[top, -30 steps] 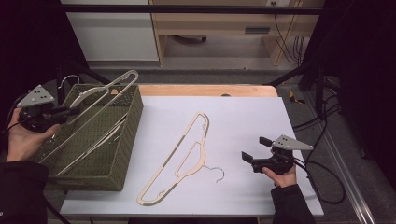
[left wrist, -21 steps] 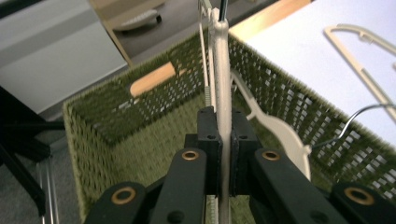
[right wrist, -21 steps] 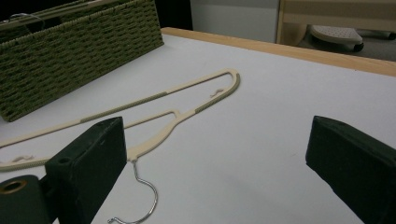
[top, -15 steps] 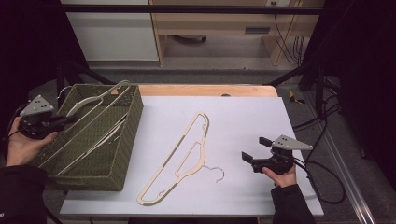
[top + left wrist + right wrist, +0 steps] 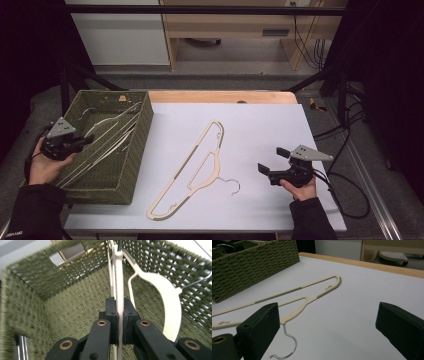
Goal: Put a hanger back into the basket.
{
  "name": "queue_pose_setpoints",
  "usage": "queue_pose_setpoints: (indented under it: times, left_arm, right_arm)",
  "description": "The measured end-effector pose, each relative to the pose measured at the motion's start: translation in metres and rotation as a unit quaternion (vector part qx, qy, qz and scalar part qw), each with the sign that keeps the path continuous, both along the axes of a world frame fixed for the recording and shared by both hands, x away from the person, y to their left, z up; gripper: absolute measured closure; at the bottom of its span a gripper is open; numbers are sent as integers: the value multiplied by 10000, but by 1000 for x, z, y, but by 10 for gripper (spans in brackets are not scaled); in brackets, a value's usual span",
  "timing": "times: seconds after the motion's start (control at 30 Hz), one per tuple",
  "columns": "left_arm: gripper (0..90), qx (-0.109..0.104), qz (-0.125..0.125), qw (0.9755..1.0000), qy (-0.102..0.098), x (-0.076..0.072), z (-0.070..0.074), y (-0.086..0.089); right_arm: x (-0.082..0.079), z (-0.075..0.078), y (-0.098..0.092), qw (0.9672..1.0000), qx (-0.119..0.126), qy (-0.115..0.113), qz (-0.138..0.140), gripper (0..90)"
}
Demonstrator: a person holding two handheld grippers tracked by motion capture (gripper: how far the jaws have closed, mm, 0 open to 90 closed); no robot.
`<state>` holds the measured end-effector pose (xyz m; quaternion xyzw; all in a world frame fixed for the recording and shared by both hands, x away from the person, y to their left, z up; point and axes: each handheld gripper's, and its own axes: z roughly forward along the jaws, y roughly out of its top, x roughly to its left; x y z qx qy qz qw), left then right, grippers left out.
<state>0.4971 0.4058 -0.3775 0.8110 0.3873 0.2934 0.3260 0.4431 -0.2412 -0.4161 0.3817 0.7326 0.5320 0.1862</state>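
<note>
Woven basket (image 5: 131,150) walls hem L tool (image 5: 119,315), pinching hanger (image 5: 119,282); R tool (image 5: 274,161) spread, open tabletop (image 5: 270,125).

High view above the table (image 5: 260,130); gripper views close along their fingers, sharing the basket (image 5: 131,150).

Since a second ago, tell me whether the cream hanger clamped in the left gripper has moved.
Yes. The cream hanger has sunk from above the rim into the green woven basket.
</note>
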Motion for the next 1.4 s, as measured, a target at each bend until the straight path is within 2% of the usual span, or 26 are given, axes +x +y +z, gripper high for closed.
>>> queue_pose_setpoints:
  times: [0.03, 0.07, 0.13, 0.23, 0.27, 0.3, 0.37, 0.43, 0.63, 0.73, 0.77, 0.83, 0.87, 1.03, 1.1, 1.23, 1.33, 1.37, 1.4]
  left_arm:
    - [857, 0, 0, 10000, 0, 0, 0, 0]
    - [858, 122, 16, 9999, 53, 0, -7, -2]
    - [856, 75, 21, 10000, 2, -1, -12, -3]
    - [845, 25, 14, 10000, 74, -2, -13, -2]
    - [834, -49, -41, 9994, 334, -1, -15, -3]
    - [823, -49, -41, 9994, 334, -1, -15, -3]
    - [810, 32, -93, 9983, 571, 0, -17, -5]
    - [795, -119, -177, 9969, 753, 0, -18, -8]
    - [732, -107, -296, 9952, 924, -1, -18, -14]
    - [710, -81, -329, 9957, 862, -3, -17, -16]
    - [692, -141, -334, 9958, 844, -3, -16, -16]
    - [645, -132, -357, 9958, 833, -4, -15, -15]
    - [620, -141, -358, 9964, 756, -5, -13, -15]
    - [567, -190, -399, 9969, 648, -9, -8, -15]
    - [562, -314, -416, 9975, 472, -13, -3, -16]
    - [547, -359, -375, 9981, 334, -17, 6, -17]
    - [519, -642, -302, 9975, -4, -27, 20, -23]
    - [505, -642, -302, 9975, -4, -27, 20, -23]
    - [478, -808, -264, 9961, -254, -33, 28, -28]
  right_arm:
    - [0, 0, 0, 10000, 1, -3, -3, 59]
    - [0, 0, 0, 10000, -2, -2, -4, 59]
    - [0, 0, 1, 10000, 7, 7, -4, 59]
    - [0, -1, 1, 10000, -9, 14, 0, 59]
    - [0, -1, 1, 10000, -13, 15, 7, 59]
    - [0, -1, 1, 10000, -13, 15, 7, 59]
    - [0, -1, 1, 10000, -14, 20, 8, 59]
    - [0, -1, 2, 10000, -11, 42, 9, 59]
    - [0, -2, 2, 10000, -21, 50, 30, 59]
    - [0, -2, 2, 10000, -21, 45, 38, 59]
    - [0, -2, 2, 10000, -21, 52, 40, 59]
    - [0, -2, 3, 10000, -15, 59, 43, 59]
    - [0, -2, 3, 10000, -14, 61, 49, 59]
    - [0, -2, 3, 10000, -8, 63, 47, 60]
    - [0, -2, 3, 10000, -13, 62, 59, 60]
    - [0, -1, 3, 10000, -10, 73, 55, 60]
    - [0, -1, 4, 9999, 4, 60, 102, 61]
    - [0, -1, 4, 9999, 4, 60, 102, 61]
    - [-1, -1, 5, 9998, -30, 86, 162, 62]
